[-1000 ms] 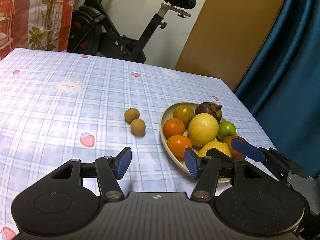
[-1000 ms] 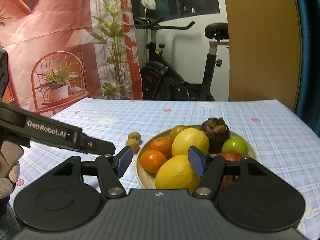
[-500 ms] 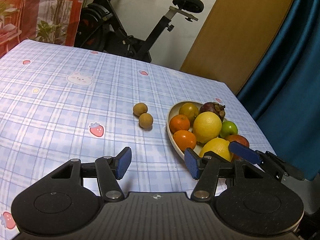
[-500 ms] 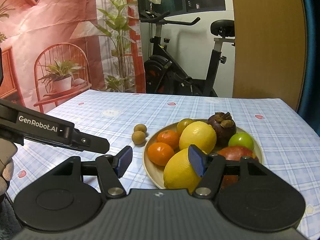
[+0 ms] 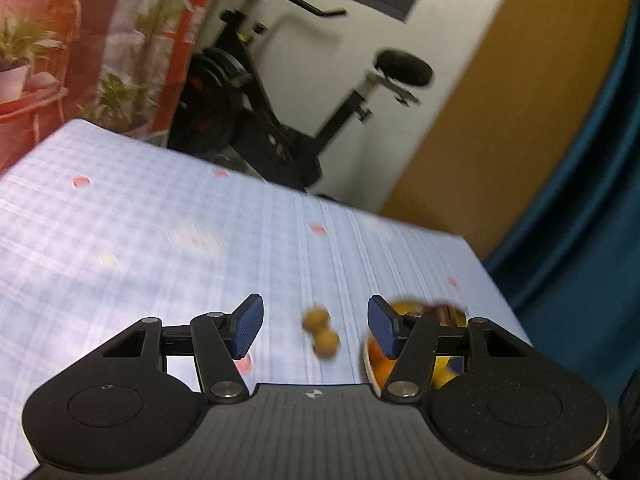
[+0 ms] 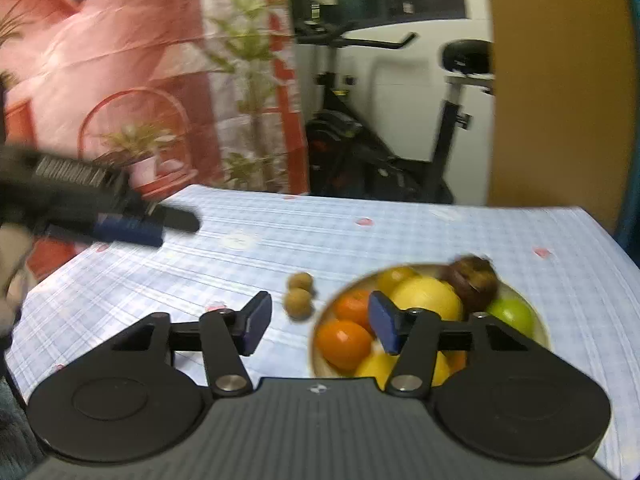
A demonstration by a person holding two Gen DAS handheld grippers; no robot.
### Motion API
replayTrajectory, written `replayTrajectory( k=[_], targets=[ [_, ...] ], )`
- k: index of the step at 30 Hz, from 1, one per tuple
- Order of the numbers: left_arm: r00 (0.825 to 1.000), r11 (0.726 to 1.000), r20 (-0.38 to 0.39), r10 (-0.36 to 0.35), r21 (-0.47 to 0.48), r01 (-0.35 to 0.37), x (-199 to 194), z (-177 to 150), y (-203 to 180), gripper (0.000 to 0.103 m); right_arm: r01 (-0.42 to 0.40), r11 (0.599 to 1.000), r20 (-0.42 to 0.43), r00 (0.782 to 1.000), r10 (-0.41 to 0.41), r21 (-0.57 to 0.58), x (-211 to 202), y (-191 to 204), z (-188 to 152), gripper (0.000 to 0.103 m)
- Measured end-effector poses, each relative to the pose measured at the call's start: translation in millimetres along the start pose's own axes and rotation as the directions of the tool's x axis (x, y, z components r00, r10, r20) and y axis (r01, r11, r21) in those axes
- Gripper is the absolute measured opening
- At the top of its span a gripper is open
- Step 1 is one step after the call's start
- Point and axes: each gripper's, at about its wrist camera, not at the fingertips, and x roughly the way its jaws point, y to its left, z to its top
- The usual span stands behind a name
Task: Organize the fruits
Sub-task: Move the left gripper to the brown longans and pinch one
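From the left wrist view, the left tool [image 5: 315, 330] hangs above the bench [image 5: 132, 248] with its jaws at a middling gap and nothing between them. Two small brown fruits [image 5: 321, 332] lie touching each other on the cloth, just ahead of the tool and a little toward its right finger. The bowl [image 5: 369, 364] of fruit sits behind that right finger, mostly hidden. The picture is smeared, so this tool should be steadied before anything else.

From the right wrist view, the right tool [image 6: 316, 322] is closing its jaws, yet no fruit lies between the pads; they close on air. The same two small fruits [image 6: 299, 294] rest just ahead of the gap, beside the bowl [image 6: 540, 332], which holds oranges [image 6: 343, 338], a lemon [image 6: 430, 300], a green apple [image 6: 514, 314] and a dark round fruit [image 6: 474, 282]. The left tool [image 6: 132, 229] shows far off to the left.

The loose pair looks like what is left to tidy. To do it well, reopen the jaws, come down over one fruit only, centre it, squeeze gently since it is round and will roll, then set it into the bowl.
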Motion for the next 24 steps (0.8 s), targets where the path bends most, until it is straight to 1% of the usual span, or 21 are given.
replayTrajectory(
  k=[1, 2, 4, 5, 6, 7, 9, 12, 16, 19, 24],
  targets=[
    [1.0, 1.0, 0.011, -0.002, -0.009, 0.002, 1.5, 6.1, 2.0, 0.059, -0.016, 0.999, -0.006, 1.0, 0.015, -0.029, 6.4, 3.8, 2.9, 0.046],
    [1.0, 1.0, 0.024, -0.002, -0.014, 0.002, 3.2, 12.4, 4.1, 0.059, -0.023, 0.998, -0.016, 1.0, 0.022, -0.059, 13.6, 8.1, 5.7, 0.044],
    [0.999, 1.0, 0.041, 0.01, -0.012, -0.01, 7.5, 20.6, 6.1, 0.059, -0.043, 0.995, -0.037, 0.998, 0.04, -0.094, 27.9, 15.4, 9.4, 0.035],
    [0.999, 1.0, 0.047, 0.014, -0.012, -0.013, 10.1, 23.6, 7.9, 0.059, -0.049, 0.994, -0.054, 0.998, 0.044, -0.1, 36.3, 18.2, 12.2, 0.034],
    [0.999, 1.0, 0.048, 0.012, -0.013, -0.012, 14.3, 25.5, 10.4, 0.057, -0.056, 0.994, -0.07, 0.996, 0.049, -0.099, 43.6, 20.5, 13.6, 0.034],
    [0.999, 1.0, 0.046, 0.011, -0.013, -0.011, 18.0, 27.5, 12.7, 0.053, -0.061, 0.993, -0.088, 0.995, 0.053, -0.098, 52.8, 22.1, 16.9, 0.034],
    [0.999, 1.0, 0.043, 0.017, -0.011, -0.016, 25.3, 30.1, 19.4, 0.051, -0.06, 0.992, -0.121, 0.992, 0.047, -0.111, 68.9, 23.6, 19.6, 0.034],
    [0.999, 0.999, 0.038, 0.028, -0.018, -0.028, 31.6, 33.3, 32.5, 0.051, -0.039, 0.989, -0.169, 0.986, 0.014, -0.143, 93.2, 24.0, 21.9, 0.034],
    [0.999, 0.999, 0.021, 0.033, -0.021, -0.033, 37.6, 29.9, 44.5, 0.051, -0.015, 0.986, -0.216, 0.976, -0.021, -0.165, 114.5, 21.5, 18.9, 0.034],
    [1.0, 0.999, -0.004, 0.027, -0.034, -0.027, 43.9, 24.6, 50.8, 0.051, -0.014, 0.98, -0.24, 0.97, -0.035, -0.199, 123.3, 21.8, 15.3, 0.034],
    [1.0, 0.999, -0.021, 0.014, -0.037, -0.015, 47.9, 20.6, 52.5, 0.051, -0.02, 0.978, -0.276, 0.96, -0.039, -0.208, 132.8, 20.9, 10.3, 0.034]
  ],
)
